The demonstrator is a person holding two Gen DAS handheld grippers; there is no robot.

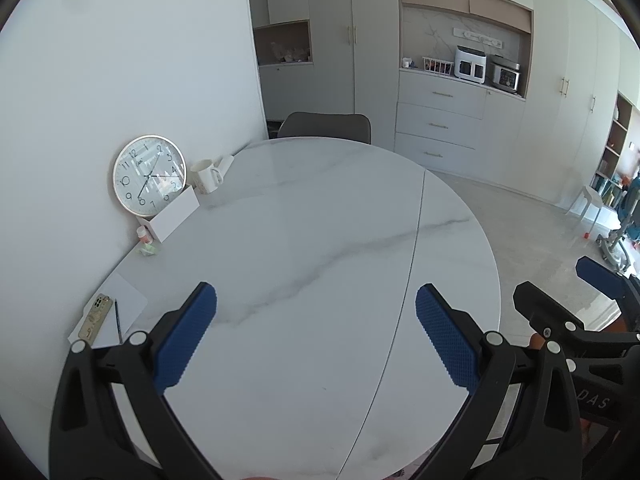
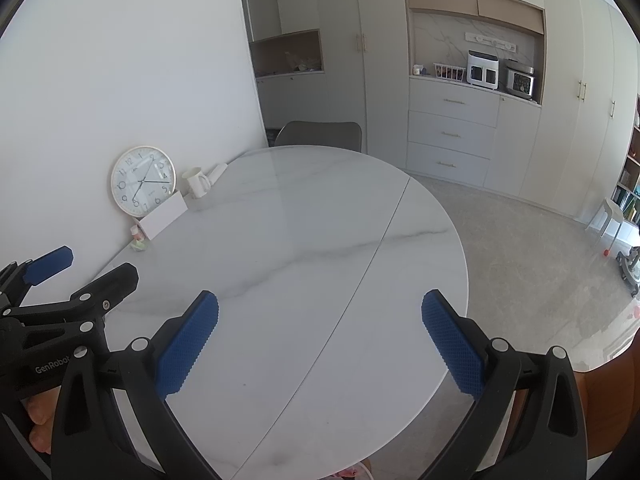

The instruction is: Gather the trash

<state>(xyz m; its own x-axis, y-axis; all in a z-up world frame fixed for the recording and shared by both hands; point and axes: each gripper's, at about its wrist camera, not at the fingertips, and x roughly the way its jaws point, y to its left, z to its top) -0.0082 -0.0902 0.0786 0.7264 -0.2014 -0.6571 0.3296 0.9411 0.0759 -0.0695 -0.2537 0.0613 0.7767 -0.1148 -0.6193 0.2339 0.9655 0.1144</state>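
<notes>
Hovering side by side over the marble tabletop [image 1: 304, 248], the left hand-held gripper [image 1: 316, 308] and right hand-held gripper [image 2: 320, 312] are spread empty, likely readied for crumpled green trash [image 1: 149, 249] lying far-left against the wall.

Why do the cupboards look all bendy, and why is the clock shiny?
Left wrist view: the fisheye lens curves the cupboards near the edges, and light glares off the clock glass. Right wrist view: same bending, dark corners, a soft sheen on the table.
</notes>
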